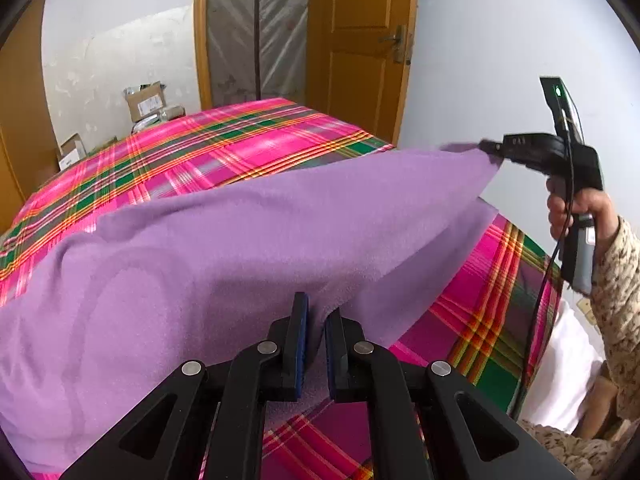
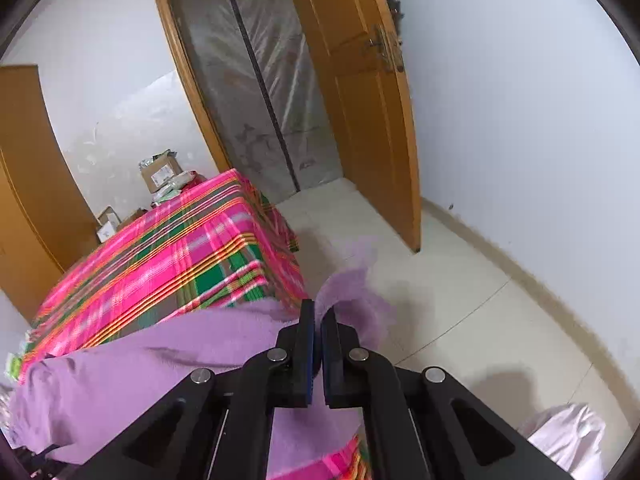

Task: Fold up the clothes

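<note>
Pinching the soft lilac fleece garment [image 1: 224, 240] along one edge, the left gripper [image 1: 316, 320] is clamped tight; the right gripper [image 2: 318, 320] clamps its far corner; box labels unreadable

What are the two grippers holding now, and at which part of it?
Both hold the purple garment. The left gripper pinches its near edge; the right gripper pinches a raised corner, lifted off the plaid bed cover.
</note>
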Available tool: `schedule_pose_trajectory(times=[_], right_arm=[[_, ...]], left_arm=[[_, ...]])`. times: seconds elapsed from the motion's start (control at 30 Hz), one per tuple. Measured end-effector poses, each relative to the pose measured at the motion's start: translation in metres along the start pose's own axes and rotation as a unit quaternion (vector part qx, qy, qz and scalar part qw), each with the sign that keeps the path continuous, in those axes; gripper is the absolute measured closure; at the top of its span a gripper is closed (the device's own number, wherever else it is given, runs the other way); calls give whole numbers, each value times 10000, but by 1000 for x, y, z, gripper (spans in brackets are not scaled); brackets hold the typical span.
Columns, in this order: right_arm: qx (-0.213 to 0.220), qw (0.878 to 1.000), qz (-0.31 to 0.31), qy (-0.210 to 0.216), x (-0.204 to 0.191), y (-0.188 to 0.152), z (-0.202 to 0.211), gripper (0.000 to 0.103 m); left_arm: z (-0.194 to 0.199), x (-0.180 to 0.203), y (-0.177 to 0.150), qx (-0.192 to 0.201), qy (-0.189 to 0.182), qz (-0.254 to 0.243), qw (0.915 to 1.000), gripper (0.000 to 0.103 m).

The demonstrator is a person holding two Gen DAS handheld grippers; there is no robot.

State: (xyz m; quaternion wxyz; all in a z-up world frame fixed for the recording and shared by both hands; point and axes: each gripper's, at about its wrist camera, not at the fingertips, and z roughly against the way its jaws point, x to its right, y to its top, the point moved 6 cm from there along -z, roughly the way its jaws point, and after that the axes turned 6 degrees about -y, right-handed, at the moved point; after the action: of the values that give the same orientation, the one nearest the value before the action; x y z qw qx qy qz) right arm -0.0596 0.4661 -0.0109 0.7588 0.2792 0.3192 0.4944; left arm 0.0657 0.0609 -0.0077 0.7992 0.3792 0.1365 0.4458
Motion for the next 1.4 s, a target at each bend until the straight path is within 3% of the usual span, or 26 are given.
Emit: schedule_pose_trajectory(times=[0.2,0.5,0.73,1.0,1.1,1.23,1.3,1.4], right_arm=[[-405,9973,-550,280,18,-20,-10,100],[-960,9834,-1412,613,44,-54,-18,100],[-1015,9815,-1534,540,48,-53,-16,100],[-1757,9712,-1605,153,66,-71,-21,96],[-1594,9779,-1351,-32,67,-65,-13,94],[-1106,9872,-958,-640,72,-52,3,91],[-819,9921,-853,-416,66,-41,7,89],[-804,9947,-607,193,45,-29,-1,85]], left_arm=[[2,8,-7,-47,-11,-132,9999,95],[-2,11,-21,-239,-7,-149,9996,95],[-7,9,-20,-302,-10,-87,9995,95],[-2,8,-20,-257,-88,-39,9996,95],[2,10,-18,-197,-62,-96,9997,94],[8,10,-15,-61,-131,-58,9999,94],[8,12,-16,-88,-242,-69,9996,93],[3,19,-20,-204,-381,-184,9989,93]])
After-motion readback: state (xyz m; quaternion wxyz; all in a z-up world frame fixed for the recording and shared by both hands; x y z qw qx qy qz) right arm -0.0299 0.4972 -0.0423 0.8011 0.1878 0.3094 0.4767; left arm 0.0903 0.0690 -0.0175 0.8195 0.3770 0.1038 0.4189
